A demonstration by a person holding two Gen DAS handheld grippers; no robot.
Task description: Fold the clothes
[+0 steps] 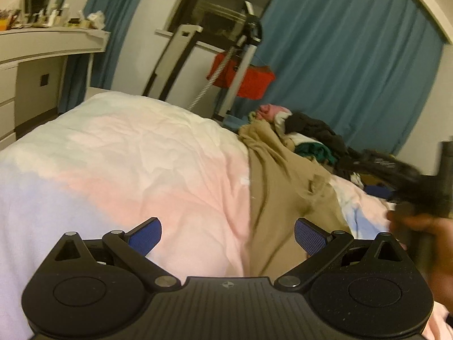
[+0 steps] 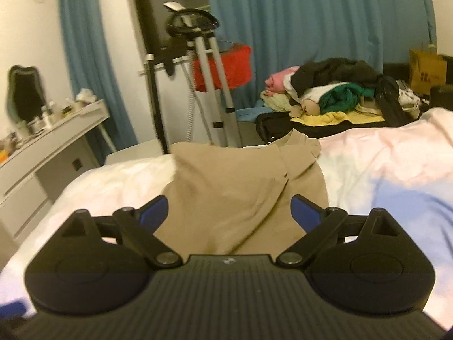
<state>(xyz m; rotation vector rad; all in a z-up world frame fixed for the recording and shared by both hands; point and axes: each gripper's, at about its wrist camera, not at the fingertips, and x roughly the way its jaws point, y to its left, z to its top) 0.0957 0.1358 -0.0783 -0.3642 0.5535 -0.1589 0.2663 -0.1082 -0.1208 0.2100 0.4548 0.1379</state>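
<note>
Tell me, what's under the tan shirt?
The tan shirt lies on the pink, white and blue bedspread, which shows all around it. Whether anything else sits beneath the shirt is hidden by the cloth.

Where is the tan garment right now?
The tan garment lies spread on the pastel bedspread, centre of the right wrist view, before the clothes pile.

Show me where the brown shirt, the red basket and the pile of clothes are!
brown shirt (image 2: 226, 187): right wrist view, on the middle of its flat front.
red basket (image 2: 226, 68): right wrist view, on its side behind the stand's silver legs.
pile of clothes (image 2: 339, 90): right wrist view, on the green piece.
</note>
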